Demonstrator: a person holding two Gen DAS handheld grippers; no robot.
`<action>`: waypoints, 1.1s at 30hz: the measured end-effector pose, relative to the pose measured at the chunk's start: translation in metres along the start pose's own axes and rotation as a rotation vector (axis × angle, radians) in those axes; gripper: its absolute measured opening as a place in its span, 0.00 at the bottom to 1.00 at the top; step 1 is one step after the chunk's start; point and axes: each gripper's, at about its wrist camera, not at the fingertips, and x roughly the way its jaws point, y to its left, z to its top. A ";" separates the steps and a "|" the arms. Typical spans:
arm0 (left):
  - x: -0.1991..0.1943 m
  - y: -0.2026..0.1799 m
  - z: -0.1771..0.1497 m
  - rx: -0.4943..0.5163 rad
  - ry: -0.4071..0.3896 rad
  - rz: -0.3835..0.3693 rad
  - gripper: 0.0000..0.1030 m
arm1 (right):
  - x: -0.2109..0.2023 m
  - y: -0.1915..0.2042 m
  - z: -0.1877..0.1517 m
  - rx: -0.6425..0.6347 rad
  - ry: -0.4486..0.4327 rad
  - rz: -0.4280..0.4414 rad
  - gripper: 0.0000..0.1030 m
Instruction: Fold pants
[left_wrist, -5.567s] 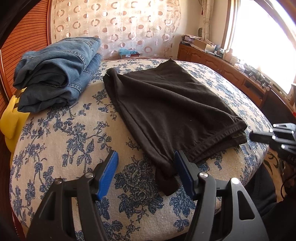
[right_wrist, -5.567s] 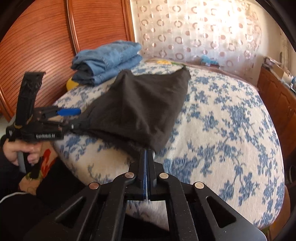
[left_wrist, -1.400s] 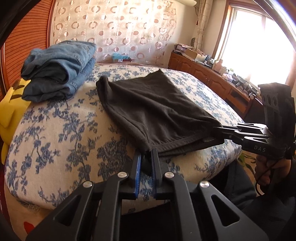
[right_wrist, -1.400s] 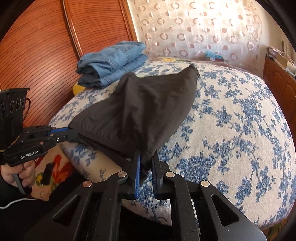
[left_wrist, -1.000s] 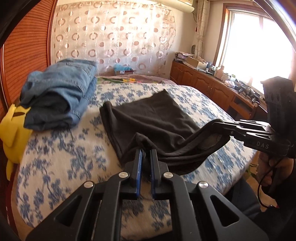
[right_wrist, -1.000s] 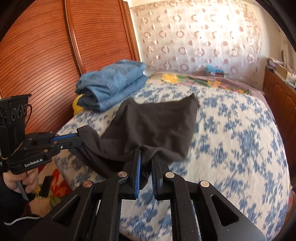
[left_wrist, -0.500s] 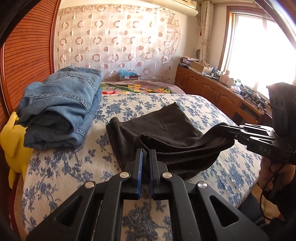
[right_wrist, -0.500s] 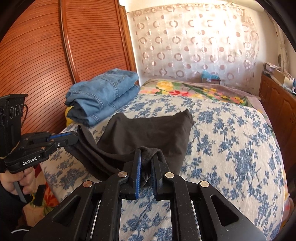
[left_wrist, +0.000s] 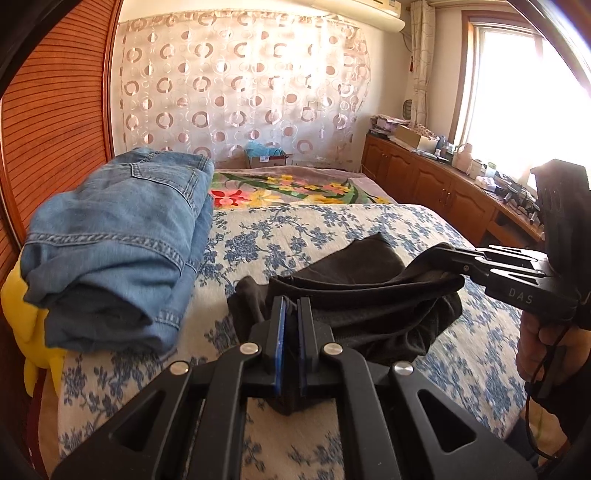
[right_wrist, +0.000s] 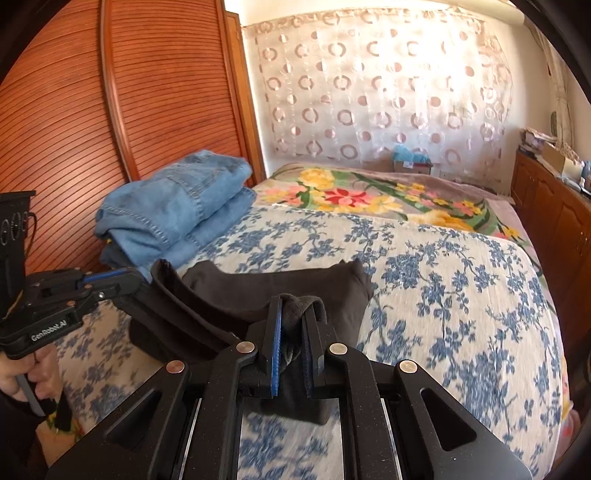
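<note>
The black pants (left_wrist: 362, 295) lie on the blue-flowered bedspread (left_wrist: 314, 229), their near end lifted and carried over the far part. My left gripper (left_wrist: 290, 306) is shut on one corner of that near end. My right gripper (right_wrist: 291, 314) is shut on the other corner, with cloth bunched between its blue pads. In the left wrist view the right gripper (left_wrist: 447, 266) shows at the right, clamped on the pants' edge. In the right wrist view the left gripper (right_wrist: 125, 280) shows at the left, holding the pants (right_wrist: 280, 291).
A folded stack of blue jeans (left_wrist: 118, 236) sits on the bed's left side, over a yellow plush (left_wrist: 26, 325). A floral blanket (left_wrist: 288, 184) covers the bed's far end. A wooden wardrobe (right_wrist: 110, 122) stands left, wooden cabinets (left_wrist: 443, 195) right.
Both grippers closed on the pants' near end, lifted it and carried it forward over the bed toward the far end; the pants now lie doubled and look much shorter.
</note>
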 end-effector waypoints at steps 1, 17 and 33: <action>0.003 0.002 0.002 0.000 0.005 0.003 0.02 | 0.007 -0.003 0.002 0.005 0.014 -0.005 0.06; 0.045 0.009 0.024 0.021 0.057 0.060 0.02 | 0.048 -0.018 0.021 0.036 0.065 -0.046 0.13; 0.048 0.014 0.032 -0.002 0.064 0.055 0.09 | 0.021 -0.034 0.006 0.026 0.064 -0.060 0.43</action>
